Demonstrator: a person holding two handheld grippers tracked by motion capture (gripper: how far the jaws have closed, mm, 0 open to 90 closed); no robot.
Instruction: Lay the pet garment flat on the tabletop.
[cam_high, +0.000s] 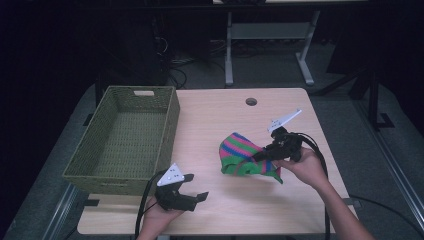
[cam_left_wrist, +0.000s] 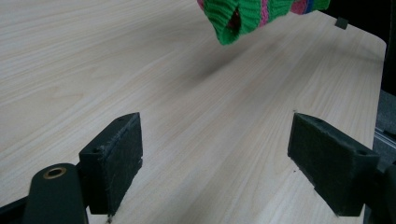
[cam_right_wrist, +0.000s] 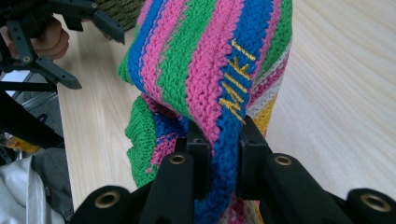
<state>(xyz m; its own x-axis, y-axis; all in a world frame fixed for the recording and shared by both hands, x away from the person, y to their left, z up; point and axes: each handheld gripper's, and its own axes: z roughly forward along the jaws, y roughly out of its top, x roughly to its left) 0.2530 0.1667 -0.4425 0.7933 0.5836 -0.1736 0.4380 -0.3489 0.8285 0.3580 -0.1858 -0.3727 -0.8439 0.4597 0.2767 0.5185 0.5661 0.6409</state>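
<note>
A knitted striped cloth in green, pink and blue, with yellow lettering on a blue stripe, hangs just above the wooden table. My right gripper is shut on it, both pads pinching a blue stripe. The cloth's green hem dangles off the table in the left gripper view, casting a shadow. My left gripper rests low near the table's front edge, left of the cloth, open, with bare tabletop between its pads.
A green woven basket stands on the table's left side, with nothing visible inside. A round cable hole sits near the far edge. A desk frame and cables stand on the floor beyond.
</note>
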